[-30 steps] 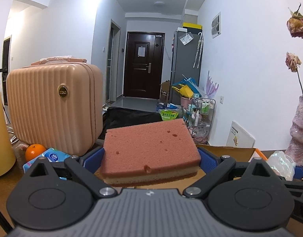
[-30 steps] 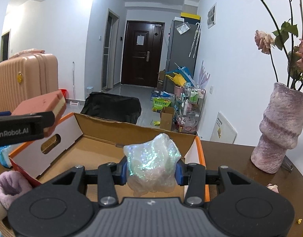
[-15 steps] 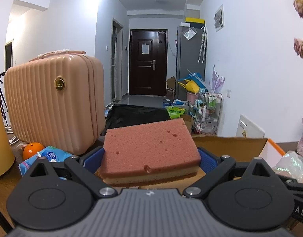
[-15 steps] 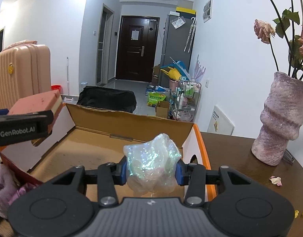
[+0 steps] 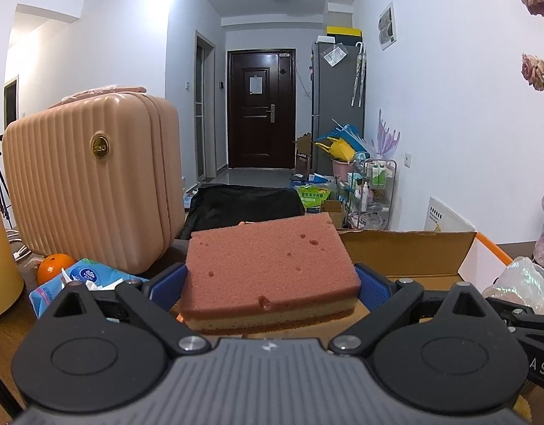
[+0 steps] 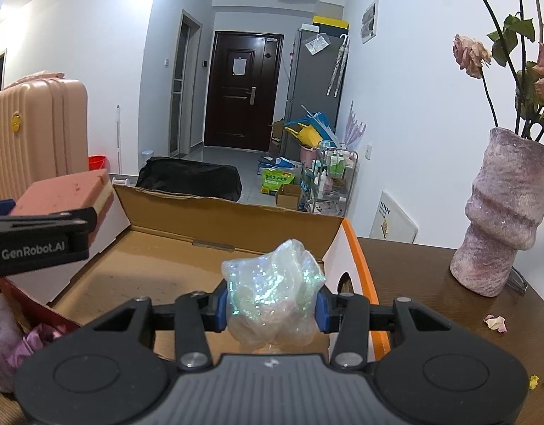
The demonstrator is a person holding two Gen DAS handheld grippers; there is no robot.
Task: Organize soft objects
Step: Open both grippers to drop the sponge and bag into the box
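In the left wrist view, the left gripper (image 5: 270, 276) has its blue pads closed against the two short sides of a sponge (image 5: 268, 265), which it holds flat, pink layer up, tan layer beneath. The jaws stand wide, filled by the sponge. The sponge hangs over the near left part of an open cardboard box (image 5: 406, 248), whose far wall and orange-edged right side show behind it. At the right edge the bag (image 5: 520, 283) in the other gripper is visible. To the left, on the table (image 5: 6, 340), lie a tissue pack (image 5: 77, 279) and an orange (image 5: 54, 265), with a pink suitcase (image 5: 91, 184) standing behind them.

In the right wrist view, the right gripper (image 6: 270, 304) is closed partway on a crumpled, iridescent plastic bag (image 6: 272, 294); both blue pads press into its sides. The bag is held above the near right part of the box (image 6: 236, 223), just inside its orange-edged right wall. The box floor (image 6: 158, 269) beneath is bare cardboard. At the left, the left gripper (image 6: 38, 233) reaches in over the box's left wall, with the sponge (image 6: 66, 191) in its grip. A purple fluffy cloth (image 6: 3, 340) lies outside the box at the lower left. On the table (image 6: 431, 283) to the right stands a mauve vase (image 6: 505, 212) with dried roses (image 6: 470, 55), a few petals (image 6: 495, 322) scattered near it.
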